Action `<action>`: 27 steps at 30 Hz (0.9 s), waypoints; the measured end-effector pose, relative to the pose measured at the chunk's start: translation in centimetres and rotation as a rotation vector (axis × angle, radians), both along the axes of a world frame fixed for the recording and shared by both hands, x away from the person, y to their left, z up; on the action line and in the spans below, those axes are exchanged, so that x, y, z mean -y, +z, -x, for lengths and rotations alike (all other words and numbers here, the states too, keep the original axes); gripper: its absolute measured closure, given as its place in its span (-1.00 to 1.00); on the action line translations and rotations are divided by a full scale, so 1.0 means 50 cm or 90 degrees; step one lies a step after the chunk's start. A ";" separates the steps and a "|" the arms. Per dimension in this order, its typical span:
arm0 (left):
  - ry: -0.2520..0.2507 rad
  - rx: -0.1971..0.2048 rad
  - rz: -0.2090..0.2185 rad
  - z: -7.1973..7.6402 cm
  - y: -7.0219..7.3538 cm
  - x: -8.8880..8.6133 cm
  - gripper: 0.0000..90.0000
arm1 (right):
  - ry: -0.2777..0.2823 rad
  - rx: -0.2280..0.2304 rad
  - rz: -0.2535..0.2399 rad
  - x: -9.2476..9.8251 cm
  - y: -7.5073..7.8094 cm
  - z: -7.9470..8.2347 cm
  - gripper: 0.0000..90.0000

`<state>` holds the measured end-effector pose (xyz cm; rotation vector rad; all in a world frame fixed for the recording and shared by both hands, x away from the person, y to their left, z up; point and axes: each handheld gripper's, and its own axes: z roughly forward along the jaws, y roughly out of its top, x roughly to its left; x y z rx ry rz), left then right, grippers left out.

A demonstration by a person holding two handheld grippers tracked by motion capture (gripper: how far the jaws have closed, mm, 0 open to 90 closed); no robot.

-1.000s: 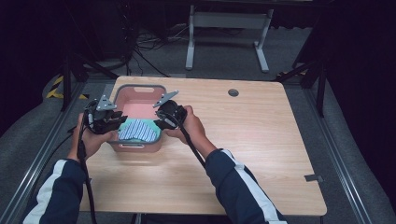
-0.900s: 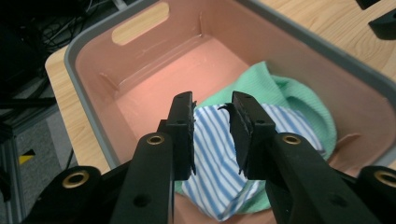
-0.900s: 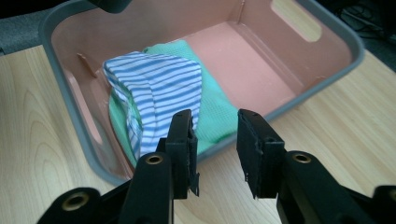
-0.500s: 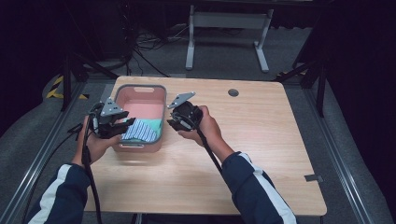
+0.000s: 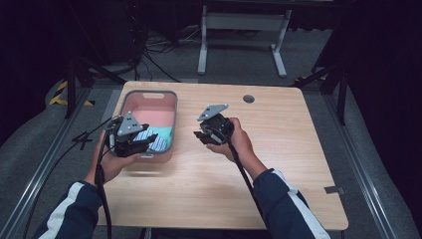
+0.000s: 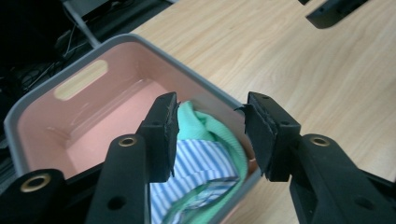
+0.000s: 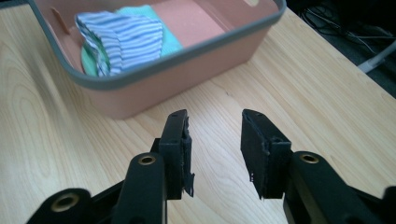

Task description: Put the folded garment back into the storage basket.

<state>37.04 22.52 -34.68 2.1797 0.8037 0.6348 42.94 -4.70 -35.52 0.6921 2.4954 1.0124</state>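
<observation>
My left gripper [image 5: 145, 144] released and just widening over the pink bin [image 5: 149, 95], striped cloth [image 7: 123, 37] inside, right gripper [image 7: 214, 151] released, nothing between, centre frame

Bare tabletop [image 5: 278, 164] fills the frame's centre and right; the pink bin [image 5: 149, 95] blocks the upper left.

Navy sleeves [image 5: 278, 204], white stripes — black fingers [image 7: 175, 154], brass-ringed screw holes, grey three-cornered plates [image 5: 212, 112].
</observation>
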 end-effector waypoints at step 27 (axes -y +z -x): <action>-0.103 -0.022 -0.015 0.046 -0.067 0.108 -0.08 | -0.035 0.008 0.012 0.160 -0.042 0.045 0.07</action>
